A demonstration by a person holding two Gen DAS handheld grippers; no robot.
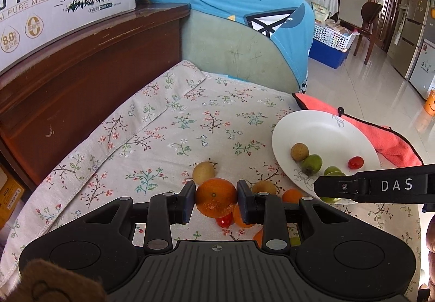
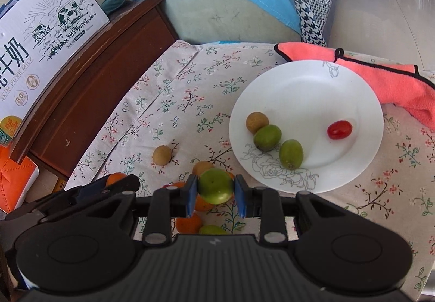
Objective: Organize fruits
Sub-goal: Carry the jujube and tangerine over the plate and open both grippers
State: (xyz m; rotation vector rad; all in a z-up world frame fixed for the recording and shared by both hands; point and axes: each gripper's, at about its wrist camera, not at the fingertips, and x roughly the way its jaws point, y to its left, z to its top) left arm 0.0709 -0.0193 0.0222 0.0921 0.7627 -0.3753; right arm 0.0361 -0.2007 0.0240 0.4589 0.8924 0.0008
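Left claw [image 1: 216, 200]: squeezes an orange [image 1: 216, 197]
Right claw [image 2: 216, 190]: squeezes a green fruit [image 2: 215, 186]
Plate [image 2: 307, 90]: at 1 o'clock from the right claw, holds a cherry tomato [image 2: 339, 129]

left gripper [image 1: 216, 200]: black plastic body, ribbed top, round silver screws
right gripper [image 2: 214, 192]: black, blue pads, white "DAS" lettering on its side

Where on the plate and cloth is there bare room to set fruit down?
The plate's far half, toward the pink towel, is bare. The tablecloth between the wooden cabinet and plate is free too. It is crowded on the plate's near left and under both tools.
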